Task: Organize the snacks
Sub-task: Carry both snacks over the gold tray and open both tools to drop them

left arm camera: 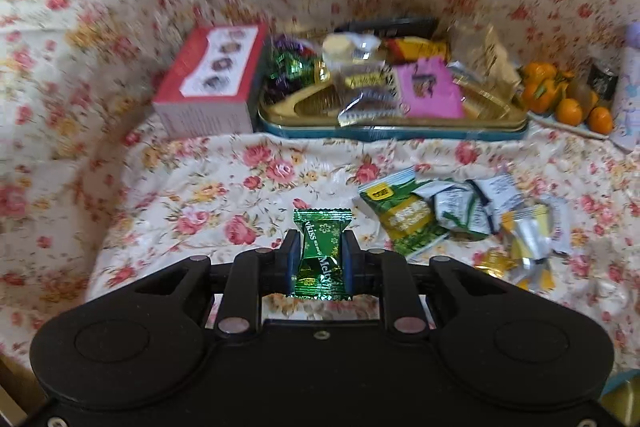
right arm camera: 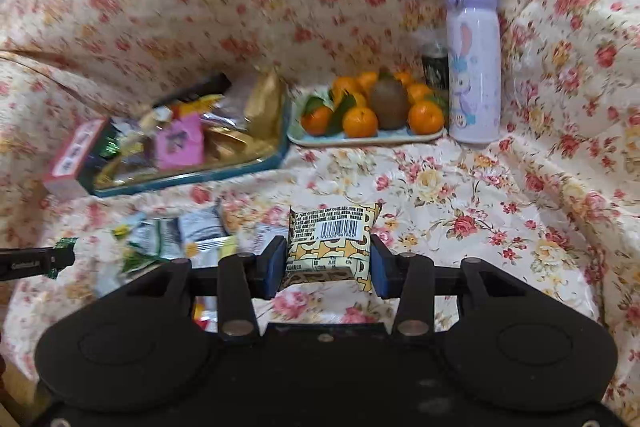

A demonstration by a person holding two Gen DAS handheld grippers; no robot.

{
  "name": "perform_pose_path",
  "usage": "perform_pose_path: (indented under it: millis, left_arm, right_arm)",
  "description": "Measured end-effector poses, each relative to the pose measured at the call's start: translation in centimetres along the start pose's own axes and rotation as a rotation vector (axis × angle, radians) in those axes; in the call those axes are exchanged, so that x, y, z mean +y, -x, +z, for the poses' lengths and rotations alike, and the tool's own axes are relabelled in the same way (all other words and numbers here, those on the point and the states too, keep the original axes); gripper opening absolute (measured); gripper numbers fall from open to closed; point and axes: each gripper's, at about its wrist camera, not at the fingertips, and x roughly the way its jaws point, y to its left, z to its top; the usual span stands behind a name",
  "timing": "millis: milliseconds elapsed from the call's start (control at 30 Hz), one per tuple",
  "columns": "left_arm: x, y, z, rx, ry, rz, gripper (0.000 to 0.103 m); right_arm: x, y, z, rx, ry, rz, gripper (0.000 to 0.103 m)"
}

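Note:
My left gripper (left arm camera: 320, 247) is shut on a green foil candy (left arm camera: 322, 251), held above the flowered cloth. My right gripper (right arm camera: 329, 251) is shut on a yellow patterned snack packet (right arm camera: 330, 241) with a barcode facing up. A pile of loose snack packets (left arm camera: 460, 215) lies on the cloth right of the left gripper; the same loose packets (right arm camera: 176, 239) show left of the right gripper. A gold tray with a blue rim (left arm camera: 400, 133) at the back holds several snacks; that tray (right arm camera: 192, 179) appears at back left in the right wrist view. The left gripper's tip with the green candy (right arm camera: 64, 247) shows at the far left there.
A red and white box (left arm camera: 212, 79) stands left of the tray. A plate of oranges (right arm camera: 372, 137) with a kiwi (right arm camera: 388, 103) sits at the back, beside a dark can (right arm camera: 436, 67) and a purple rabbit bottle (right arm camera: 474, 67). Flowered cloth (right arm camera: 480, 207) covers everything and rises behind.

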Motion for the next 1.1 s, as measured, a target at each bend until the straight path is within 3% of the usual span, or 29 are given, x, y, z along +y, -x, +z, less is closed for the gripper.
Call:
perform_pose_path:
  millis: [467,700,733,767,900,1100]
  left_arm:
    - [-2.8,10.2,-5.8,-0.049,-0.041,-0.085,0.028]
    - [-4.0,12.8,-10.1,-0.006,-0.058,-0.133,0.028]
    - [-4.1,13.1,-10.7,0.000,-0.058,-0.137,0.028]
    - [-4.2,13.3,-11.3,0.008,-0.057,-0.141,0.028]
    - [-4.2,14.0,-13.5,0.037,-0.048,-0.142,0.028]
    - [-4.0,12.9,-15.7,0.095,-0.034,-0.083,0.028]
  right_arm:
    - [1.9,11.4,-6.3,-0.088,0.033,0.107,0.045]
    - [2.3,15.9,-10.3,-0.081,0.034,0.137,0.045]
    - [2.4,16.5,-11.0,-0.076,0.039,0.139,0.045]
    - [2.4,16.9,-11.4,-0.011,0.053,0.157,0.045]
    - [2.6,18.7,-13.2,0.024,0.074,0.168,0.045]
    - [2.6,18.7,-15.8,0.125,0.074,0.176,0.045]
